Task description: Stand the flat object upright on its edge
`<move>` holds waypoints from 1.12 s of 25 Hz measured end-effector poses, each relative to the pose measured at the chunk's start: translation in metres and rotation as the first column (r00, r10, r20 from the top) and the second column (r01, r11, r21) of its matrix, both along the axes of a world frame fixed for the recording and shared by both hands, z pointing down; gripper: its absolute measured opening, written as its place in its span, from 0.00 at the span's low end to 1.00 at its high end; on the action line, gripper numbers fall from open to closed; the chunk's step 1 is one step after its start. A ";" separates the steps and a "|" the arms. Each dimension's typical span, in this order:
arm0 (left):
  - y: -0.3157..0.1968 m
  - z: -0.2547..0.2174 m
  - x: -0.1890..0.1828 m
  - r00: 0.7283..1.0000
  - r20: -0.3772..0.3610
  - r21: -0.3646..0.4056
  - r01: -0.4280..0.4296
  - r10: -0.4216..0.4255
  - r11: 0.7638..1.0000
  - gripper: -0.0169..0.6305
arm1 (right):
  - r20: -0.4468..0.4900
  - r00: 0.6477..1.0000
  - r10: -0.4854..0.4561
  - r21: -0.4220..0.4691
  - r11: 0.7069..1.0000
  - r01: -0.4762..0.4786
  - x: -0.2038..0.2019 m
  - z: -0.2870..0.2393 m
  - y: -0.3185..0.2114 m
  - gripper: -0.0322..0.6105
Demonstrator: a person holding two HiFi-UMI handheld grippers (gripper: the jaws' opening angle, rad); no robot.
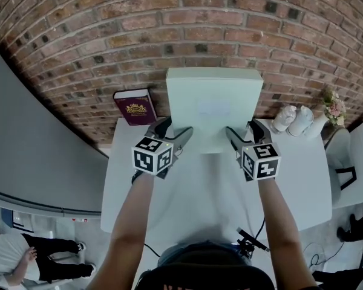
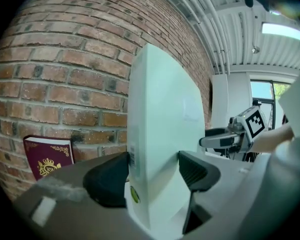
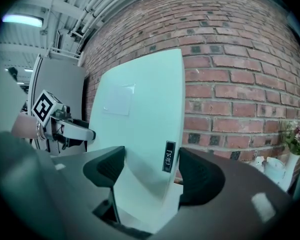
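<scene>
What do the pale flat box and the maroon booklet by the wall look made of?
The flat box looks like coated cardboard, possibly thin plastic: smooth pale faces, crisp edges, a printed label on its side. The maroon booklet seems paper with a leatherette-like cover, judging by its gold-stamped crest.

The box [image 1: 213, 107] is showing a smooth, faintly satin white skin like coated card; the brick wall [image 1: 78, 35] is looking rough and matt, its mortar gritty. The left gripper [image 2: 155, 176] and right gripper [image 3: 152, 174] are wearing matt grey plastic shells and dull black ribbed pads [image 2: 107, 181]; the table [image 1: 302, 186] is looking smooth, matt white; the booklet [image 1: 134, 106] is carrying a shiny gilt crest on a matt maroon cover.
</scene>
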State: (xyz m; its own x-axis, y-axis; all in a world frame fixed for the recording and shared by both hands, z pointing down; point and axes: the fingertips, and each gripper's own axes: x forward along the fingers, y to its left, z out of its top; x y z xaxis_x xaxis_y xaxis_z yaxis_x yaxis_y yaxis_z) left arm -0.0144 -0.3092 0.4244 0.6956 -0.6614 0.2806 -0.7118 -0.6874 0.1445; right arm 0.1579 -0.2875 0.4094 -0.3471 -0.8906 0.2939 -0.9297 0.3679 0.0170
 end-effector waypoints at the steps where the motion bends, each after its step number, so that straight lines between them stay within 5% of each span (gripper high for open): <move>1: -0.004 0.002 0.001 1.000 0.006 -0.001 0.000 0.000 1.000 0.53 | -0.001 1.000 0.004 -0.003 1.000 -0.004 0.001 0.002 -0.004 0.58; 28: -0.085 0.077 0.028 0.986 0.163 -0.078 0.044 -0.031 0.996 0.53 | -0.052 0.998 0.024 -0.126 0.992 -0.031 0.026 0.083 -0.088 0.57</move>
State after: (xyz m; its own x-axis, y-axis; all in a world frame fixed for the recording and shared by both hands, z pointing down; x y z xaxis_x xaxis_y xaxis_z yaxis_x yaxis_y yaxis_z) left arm 0.0133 -0.3938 0.5014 0.6123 -0.6562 0.4410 -0.7551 -0.6507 0.0802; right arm 0.1843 -0.3758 0.4928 -0.3050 -0.8539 0.4218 -0.9386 0.3446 0.0189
